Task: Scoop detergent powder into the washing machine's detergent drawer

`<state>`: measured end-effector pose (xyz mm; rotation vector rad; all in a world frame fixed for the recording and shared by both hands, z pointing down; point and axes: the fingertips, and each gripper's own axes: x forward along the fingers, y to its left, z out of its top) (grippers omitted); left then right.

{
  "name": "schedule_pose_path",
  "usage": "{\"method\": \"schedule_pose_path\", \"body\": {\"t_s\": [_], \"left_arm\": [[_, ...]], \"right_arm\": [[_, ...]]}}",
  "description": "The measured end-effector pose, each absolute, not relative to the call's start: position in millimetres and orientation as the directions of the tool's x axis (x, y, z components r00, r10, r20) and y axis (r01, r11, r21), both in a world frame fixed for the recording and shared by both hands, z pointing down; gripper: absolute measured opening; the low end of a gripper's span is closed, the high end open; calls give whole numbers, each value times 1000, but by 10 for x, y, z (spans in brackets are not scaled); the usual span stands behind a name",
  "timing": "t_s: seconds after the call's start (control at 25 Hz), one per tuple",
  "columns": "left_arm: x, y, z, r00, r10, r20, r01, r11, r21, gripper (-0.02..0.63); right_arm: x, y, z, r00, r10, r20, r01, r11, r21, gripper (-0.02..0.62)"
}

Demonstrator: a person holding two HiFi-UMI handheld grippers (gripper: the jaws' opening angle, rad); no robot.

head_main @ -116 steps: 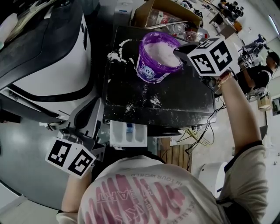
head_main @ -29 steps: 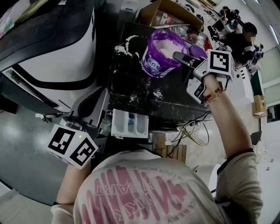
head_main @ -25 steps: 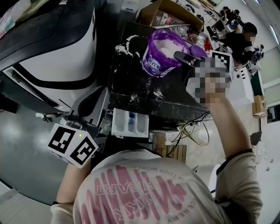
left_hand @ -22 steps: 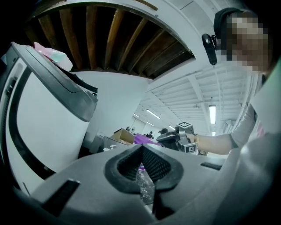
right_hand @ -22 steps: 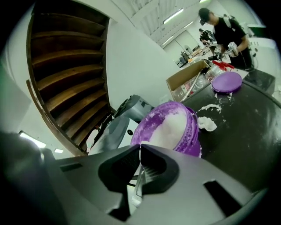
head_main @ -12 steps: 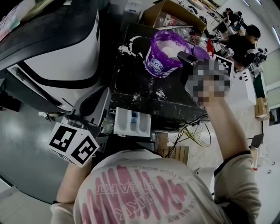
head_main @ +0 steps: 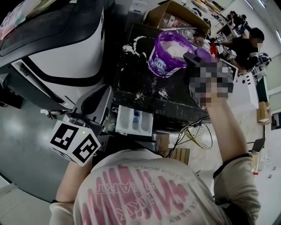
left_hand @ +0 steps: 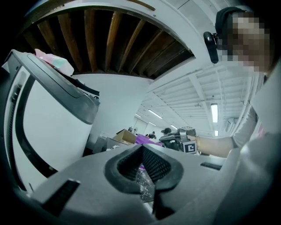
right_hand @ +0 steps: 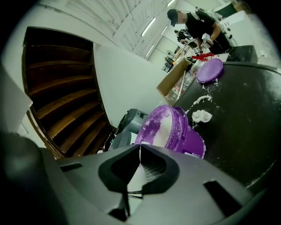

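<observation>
Detergent drawer [head_main: 134,123]: white, open side up, at the near edge of the black table [head_main: 180,103], just right of the left gripper [left_hand: 141,148]. A blue insert [head_main: 136,117] sits in its middle compartment. Whether it rests on the table top cannot be told.

Washing machine [head_main: 57,52]: white body with a black band. It fills the left of the head view, beside the table.

Cardboard box [head_main: 173,11]: at the table's far end.

Purple tub [head_main: 163,66]: upright on the far half of the table, lid off. White detergent powder [head_main: 175,49] fills it and coats the inner wall.

Left gripper: held low between machine and drawer, marker cube [head_main: 74,143] toward the person. Jaws drawn together, pad tips meeting. A glinting, crinkled bit shows in the slot behind the tips; not identifiable.

Right gripper [right_hand: 140,147]: just right of the tub, which stands directly ahead of its jaws. Jaws drawn together, tips meeting. A pale white strip shows in the slot behind them; not identifiable.

Purple lid [right_hand: 210,70]: flat on the table beyond the tub, near the box.

Spilled powder: a patch [head_main: 131,47] at the far left corner, a clump [right_hand: 202,116] beside the tub, and a scatter [head_main: 162,93] on the table's middle.
</observation>
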<state>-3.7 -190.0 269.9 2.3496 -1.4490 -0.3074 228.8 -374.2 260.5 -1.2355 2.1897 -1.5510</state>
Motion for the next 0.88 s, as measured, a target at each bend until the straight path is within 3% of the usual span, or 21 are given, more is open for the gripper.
{"method": "schedule_pose_path", "body": {"t_s": [0.88], "left_arm": [[39, -1754, 2634, 442, -897, 16, -823, -399, 404, 3]], "right_arm": [[2362, -3538, 2306, -657, -735, 166, -405, 158, -901, 3]]}}
